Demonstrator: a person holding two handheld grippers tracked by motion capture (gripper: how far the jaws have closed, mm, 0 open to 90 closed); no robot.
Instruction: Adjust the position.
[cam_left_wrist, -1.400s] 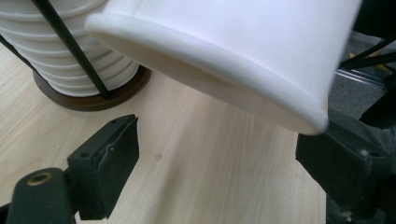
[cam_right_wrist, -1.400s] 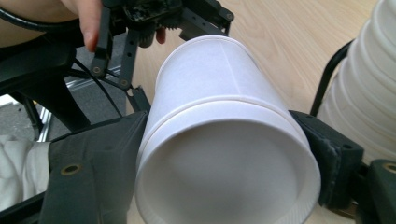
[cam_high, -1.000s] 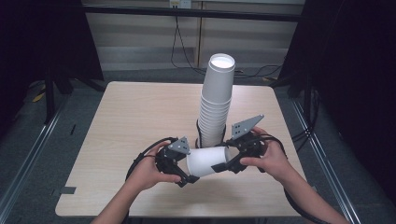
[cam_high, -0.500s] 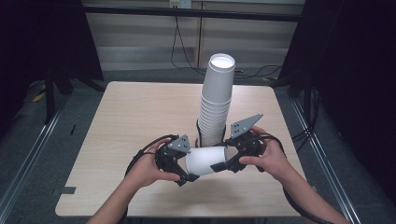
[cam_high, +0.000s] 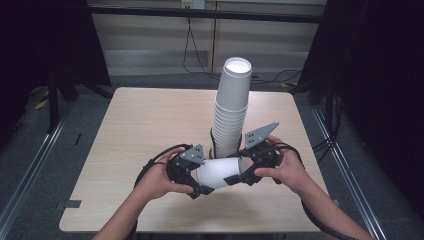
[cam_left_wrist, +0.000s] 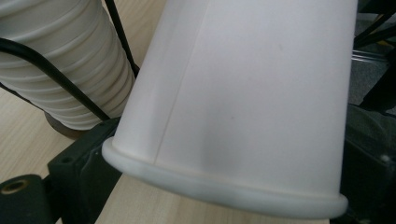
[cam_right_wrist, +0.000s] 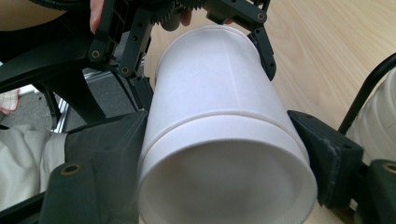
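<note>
A pale wooden table (cam_high: 150, 130) stands in a dim room with dark frames and cables behind it, and a tall stack of white paper cups (cam_high: 232, 107) rises near its middle. Just in front of the stack's base, a single white cup (cam_high: 217, 171) lies on its side in the air, held between the two grippers.

The right gripper (cam_high: 243, 172) clamps the cup's rim end, its pads pressed against the wall on both sides. The left gripper (cam_high: 196, 179) sits at the cup's narrow end, its jaws having just been closing with the cup between them; whether the pads now press on it I cannot tell. Two grips at opposite ends suggest nested cups being pulled apart, or one being handed over.

The right gripper view looks into the cup's open mouth (cam_right_wrist: 224, 186) and shows a second rim line further along, hinting at two nested cups, which the high view does not reveal. The left gripper view shows the cup's seam and rolled rim (cam_left_wrist: 224, 189) up close, with the ribbed stack just beside it.
</note>
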